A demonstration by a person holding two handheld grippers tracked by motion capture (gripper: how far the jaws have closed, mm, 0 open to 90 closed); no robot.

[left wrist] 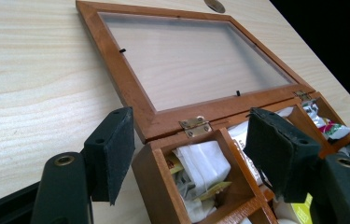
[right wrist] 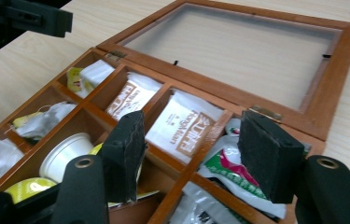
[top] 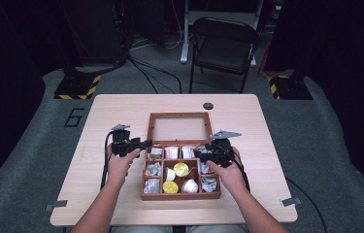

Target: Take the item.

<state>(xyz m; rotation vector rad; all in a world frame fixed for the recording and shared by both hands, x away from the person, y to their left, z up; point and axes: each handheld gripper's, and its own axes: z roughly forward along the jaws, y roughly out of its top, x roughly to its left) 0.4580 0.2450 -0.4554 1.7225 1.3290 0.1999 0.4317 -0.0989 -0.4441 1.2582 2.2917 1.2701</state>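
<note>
the wooden box (top: 180, 195) sits on the bench (top: 97, 126) close to the person, its compartments full of small cups (top: 181, 169) and packets (right wrist: 184, 126). the left claw (top: 144, 143) is wide open and holds nothing, at the box's far-left corner. the right claw (right wrist: 191, 156) is also wide open and empty (it hangs over the right compartments). behind them the glass lid (top: 179, 127) lies flat, open on the bench. further away stands a black chair (top: 223, 46).

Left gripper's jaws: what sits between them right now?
In the left gripper view, the box's near corner and hinge sit between the open left gripper jaws, ungripped.
</note>
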